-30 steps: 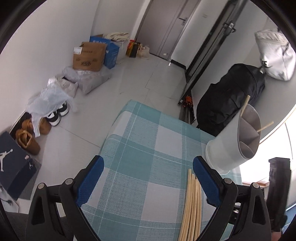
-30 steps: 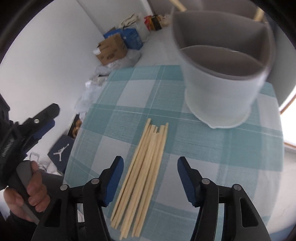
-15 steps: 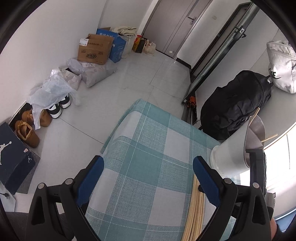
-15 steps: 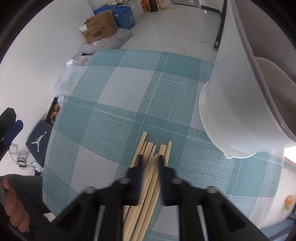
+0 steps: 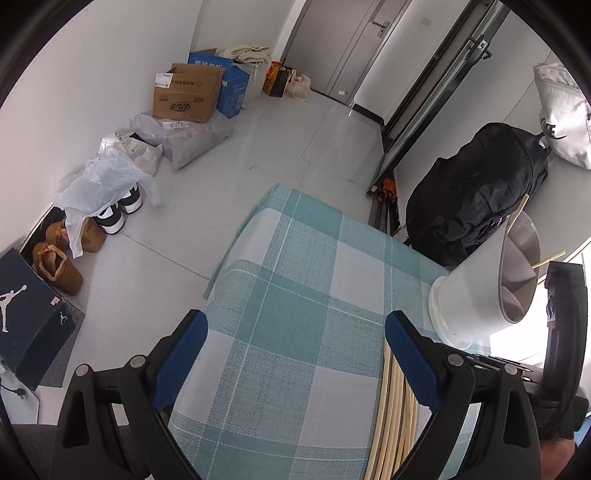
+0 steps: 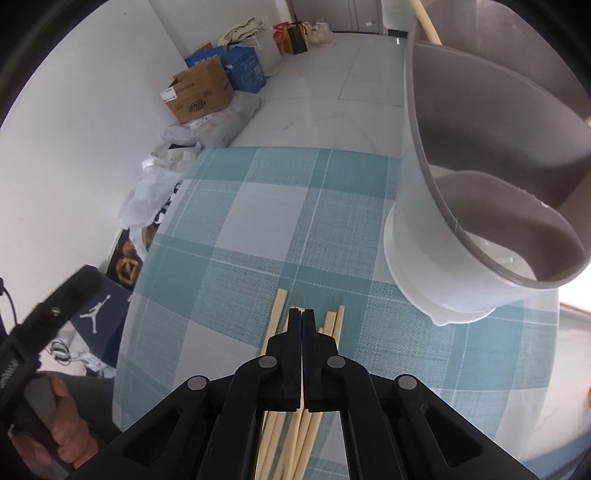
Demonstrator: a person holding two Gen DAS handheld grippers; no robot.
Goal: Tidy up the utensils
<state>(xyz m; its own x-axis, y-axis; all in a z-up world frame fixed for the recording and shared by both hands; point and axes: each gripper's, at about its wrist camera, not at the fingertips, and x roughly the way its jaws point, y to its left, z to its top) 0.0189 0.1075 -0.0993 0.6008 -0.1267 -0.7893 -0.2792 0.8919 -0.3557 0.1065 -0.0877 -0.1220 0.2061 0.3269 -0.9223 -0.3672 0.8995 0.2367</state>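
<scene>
Several pale wooden chopsticks (image 6: 277, 306) lie in a bundle on the teal checked tablecloth (image 6: 258, 206). My right gripper (image 6: 302, 314) points steeply down over the bundle's far ends. Its jaws are shut and meet with no gap; I cannot tell if a stick is pinched. To the right stands a white divided utensil holder (image 6: 424, 240) with a chopstick (image 6: 424, 18) in it. My left gripper (image 5: 295, 325) hovers open over the cloth with nothing between its fingers. In the left wrist view the chopsticks (image 5: 395, 406) lie just right of it, near the holder (image 5: 476, 295).
The table's left edge (image 5: 236, 240) drops to a grey floor. A cardboard box (image 5: 184, 94), shoes (image 5: 118, 210) and a dark blue shoe box (image 5: 22, 314) line the wall. A black bag (image 5: 472, 199) stands behind the table. A hand (image 6: 62, 417) grips the left gripper's handle.
My right gripper's jaws went from wide open to fully shut over the chopstick bundle, and it came closer to the table. The left gripper stayed open and hardly moved.
</scene>
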